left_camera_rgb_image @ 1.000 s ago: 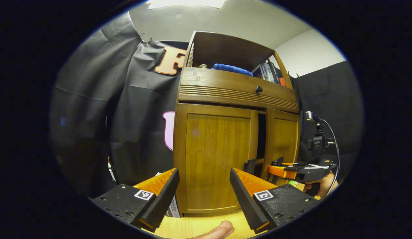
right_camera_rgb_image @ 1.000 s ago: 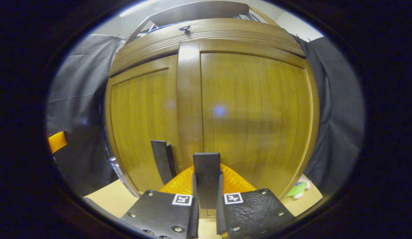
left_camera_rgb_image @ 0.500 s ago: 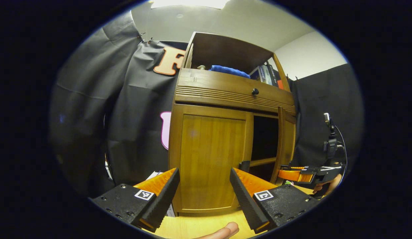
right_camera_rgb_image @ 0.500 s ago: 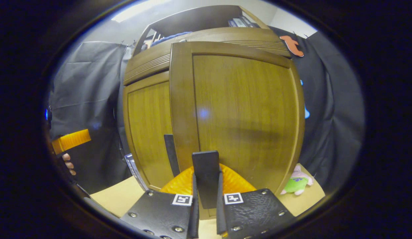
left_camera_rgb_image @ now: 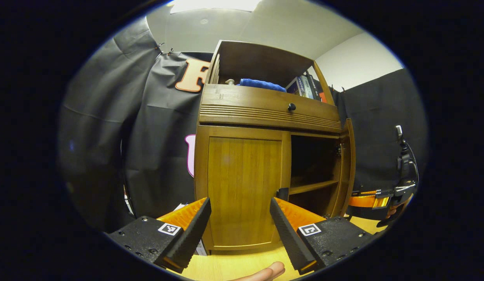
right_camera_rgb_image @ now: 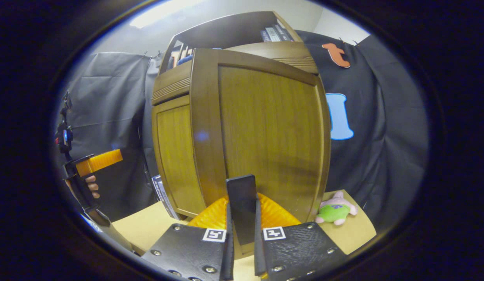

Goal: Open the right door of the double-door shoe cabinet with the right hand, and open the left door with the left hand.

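Observation:
The brown wooden shoe cabinet (left_camera_rgb_image: 265, 113) stands on a light table. Its left door (left_camera_rgb_image: 244, 183) is closed, with a black handle (left_camera_rgb_image: 282, 193) at its inner edge. My left gripper (left_camera_rgb_image: 239, 230) hovers open in front of that door, not touching it. The right door (left_camera_rgb_image: 348, 164) is swung wide open, baring a dark inside with a shelf (left_camera_rgb_image: 313, 187). In the right gripper view the right door (right_camera_rgb_image: 265, 125) is close ahead, and my right gripper (right_camera_rgb_image: 242, 222) is shut on its black handle (right_camera_rgb_image: 241, 191). The left gripper (right_camera_rgb_image: 97, 162) shows far left there, in a hand.
A drawer with a black knob (left_camera_rgb_image: 291, 106) runs above the doors. A blue cloth (left_camera_rgb_image: 261, 83) and books (left_camera_rgb_image: 304, 84) sit on the open top shelf. A green and pink plush toy (right_camera_rgb_image: 335, 212) lies on the table (right_camera_rgb_image: 148, 230) beside the cabinet. A fingertip (left_camera_rgb_image: 265, 270) shows below my left gripper.
The right door has swung from barely ajar to wide open, pulled by my right gripper, which moved out to the right with it. My left gripper has hardly moved and stays open.

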Tool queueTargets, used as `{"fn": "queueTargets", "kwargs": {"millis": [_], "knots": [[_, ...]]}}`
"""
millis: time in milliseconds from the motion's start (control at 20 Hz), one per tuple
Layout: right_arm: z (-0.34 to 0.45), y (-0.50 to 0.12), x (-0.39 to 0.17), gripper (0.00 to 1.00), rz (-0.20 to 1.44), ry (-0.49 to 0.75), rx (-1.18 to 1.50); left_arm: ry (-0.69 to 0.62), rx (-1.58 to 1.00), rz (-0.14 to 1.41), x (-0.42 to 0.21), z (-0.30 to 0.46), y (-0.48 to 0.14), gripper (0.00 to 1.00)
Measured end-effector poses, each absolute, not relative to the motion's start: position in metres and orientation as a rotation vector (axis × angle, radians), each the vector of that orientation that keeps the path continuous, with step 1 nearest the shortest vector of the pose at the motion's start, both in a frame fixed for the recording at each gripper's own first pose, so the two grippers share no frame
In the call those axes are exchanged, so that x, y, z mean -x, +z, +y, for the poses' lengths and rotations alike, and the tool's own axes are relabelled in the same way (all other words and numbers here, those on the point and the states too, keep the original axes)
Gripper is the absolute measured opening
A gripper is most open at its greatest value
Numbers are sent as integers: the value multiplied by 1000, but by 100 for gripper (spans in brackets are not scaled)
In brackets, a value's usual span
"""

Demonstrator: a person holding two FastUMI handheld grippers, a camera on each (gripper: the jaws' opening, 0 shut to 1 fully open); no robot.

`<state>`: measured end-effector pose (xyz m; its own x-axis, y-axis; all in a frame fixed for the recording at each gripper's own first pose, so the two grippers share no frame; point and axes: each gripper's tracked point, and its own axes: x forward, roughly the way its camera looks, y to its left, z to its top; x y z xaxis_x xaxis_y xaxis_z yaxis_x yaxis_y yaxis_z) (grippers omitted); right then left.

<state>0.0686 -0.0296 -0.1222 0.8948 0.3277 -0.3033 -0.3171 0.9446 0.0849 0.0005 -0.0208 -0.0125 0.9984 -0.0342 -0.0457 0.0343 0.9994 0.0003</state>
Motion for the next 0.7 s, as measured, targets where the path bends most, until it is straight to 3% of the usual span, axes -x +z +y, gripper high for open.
{"fn": "queueTargets", "kwargs": {"millis": [300,700], "knots": [[-55,-116,-55,20,321,303,-30,-36,-13,53,0,-26,-15,89],[-111,-105,-38,19,288,122,129,-37,-23,47,2,-32,-15,89]]}}
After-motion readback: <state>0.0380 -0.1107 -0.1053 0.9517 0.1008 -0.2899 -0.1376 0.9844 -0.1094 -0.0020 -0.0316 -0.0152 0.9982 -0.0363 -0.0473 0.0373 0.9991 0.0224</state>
